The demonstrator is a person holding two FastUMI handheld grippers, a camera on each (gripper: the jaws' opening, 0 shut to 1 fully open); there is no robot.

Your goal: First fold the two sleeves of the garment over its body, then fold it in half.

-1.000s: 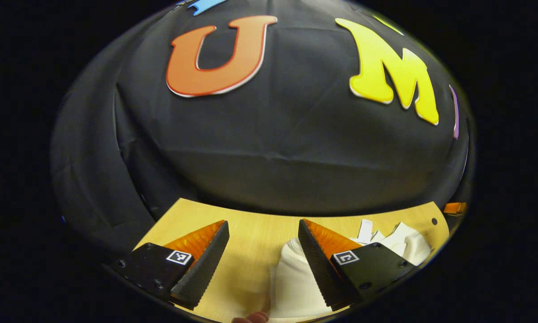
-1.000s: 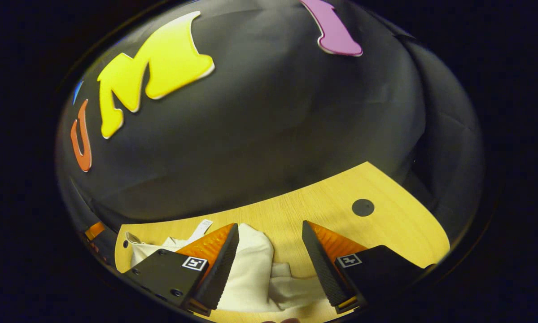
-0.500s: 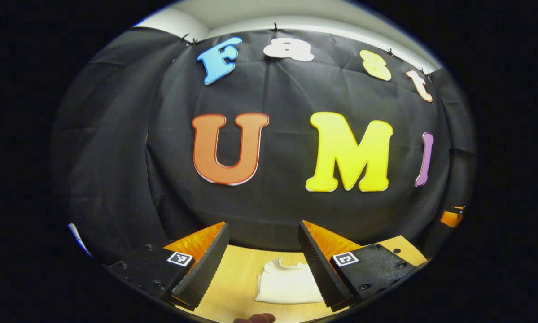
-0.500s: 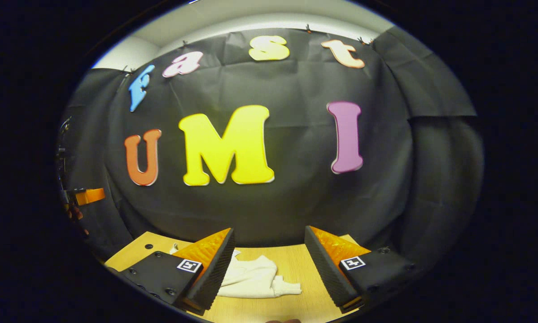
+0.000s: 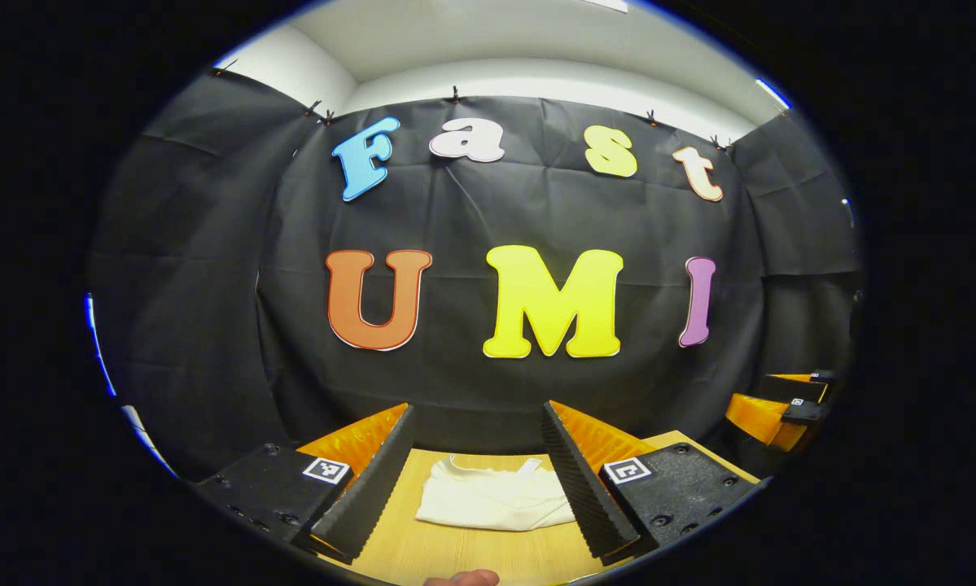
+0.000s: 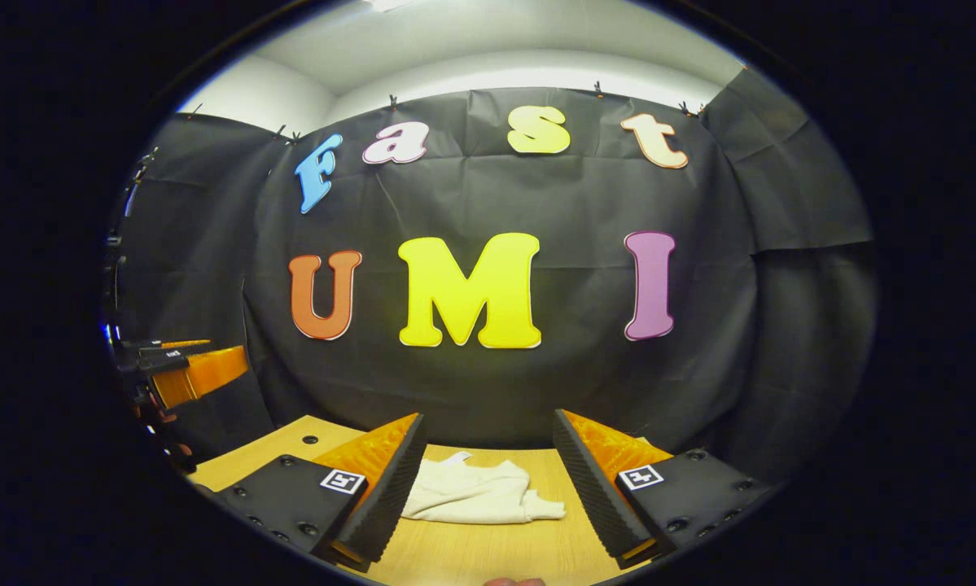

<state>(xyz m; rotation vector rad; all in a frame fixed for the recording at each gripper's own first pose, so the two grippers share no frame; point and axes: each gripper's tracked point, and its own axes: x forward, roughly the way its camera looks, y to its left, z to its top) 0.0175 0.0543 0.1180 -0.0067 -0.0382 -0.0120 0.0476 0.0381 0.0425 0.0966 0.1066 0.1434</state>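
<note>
Garment: one soft cream knit, folded into a compact bundle on the pale wood-grain table, at twelve o'clock from both spread, empty grippers

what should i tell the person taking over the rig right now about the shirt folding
Left gripper: open, holding nothing, raised off the table.
Right gripper: open, holding nothing, also raised.
The shirt lies on the table as a compact folded bundle, ahead of both grippers and touching neither. One cuff sticks out at its edge in the right gripper view.
Done, as far as it shows: sleeves appear folded in and the shirt looks folded over.
Left: probably nothing beyond tidying that cuff; check the fold up close, since the bundle is small in both views.
</note>
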